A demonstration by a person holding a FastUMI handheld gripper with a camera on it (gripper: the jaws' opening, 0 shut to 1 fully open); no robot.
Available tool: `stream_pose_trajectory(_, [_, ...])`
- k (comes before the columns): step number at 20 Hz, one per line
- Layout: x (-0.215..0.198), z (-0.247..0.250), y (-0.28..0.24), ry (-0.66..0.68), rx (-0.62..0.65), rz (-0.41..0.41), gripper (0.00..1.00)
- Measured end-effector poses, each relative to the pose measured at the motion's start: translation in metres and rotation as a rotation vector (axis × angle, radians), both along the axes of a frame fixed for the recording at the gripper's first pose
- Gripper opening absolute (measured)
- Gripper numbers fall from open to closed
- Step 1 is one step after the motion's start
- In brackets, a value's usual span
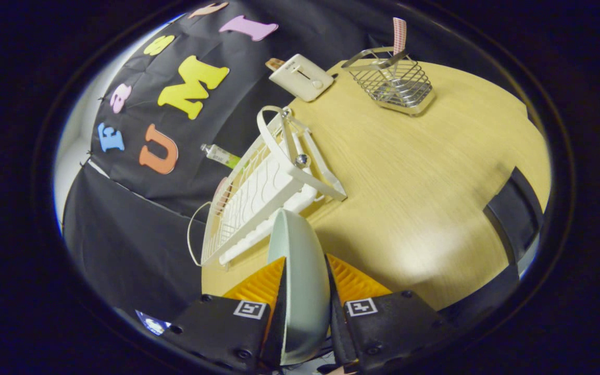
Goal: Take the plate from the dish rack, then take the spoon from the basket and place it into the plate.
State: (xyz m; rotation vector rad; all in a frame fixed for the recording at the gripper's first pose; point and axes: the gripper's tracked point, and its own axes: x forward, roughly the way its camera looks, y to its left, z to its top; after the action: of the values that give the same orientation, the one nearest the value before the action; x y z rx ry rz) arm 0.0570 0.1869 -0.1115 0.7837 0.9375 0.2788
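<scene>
Pinching the pale plate (300, 281) edge-on between both gripper (304, 291) fingers, just beside the white dish rack (258, 203); wire basket (394, 83) far beyond.

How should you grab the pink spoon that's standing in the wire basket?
Right now the fingers are shut on the pale plate. For the spoon, probably pinch the flat pink handle sticking up above the wire basket, coming down from above. Its bowl end sits low behind the wires, so the handle looks like the easy part to reach.
</scene>
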Motion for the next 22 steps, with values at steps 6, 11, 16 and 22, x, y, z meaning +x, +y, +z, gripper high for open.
stream_pose_trajectory(6, [0.005,-0.001,0.004,0.007,0.016,0.015,0.49])
stream_pose_trajectory(11, [0.012,0.011,0.001,-0.072,-0.007,0.033,0.57])
stream_pose_trajectory(16, [0.020,0.044,-0.036,-0.301,-0.179,-0.018,0.68])
stream_pose_trajectory(22, [0.024,0.080,-0.100,-0.575,-0.413,-0.114,0.83])
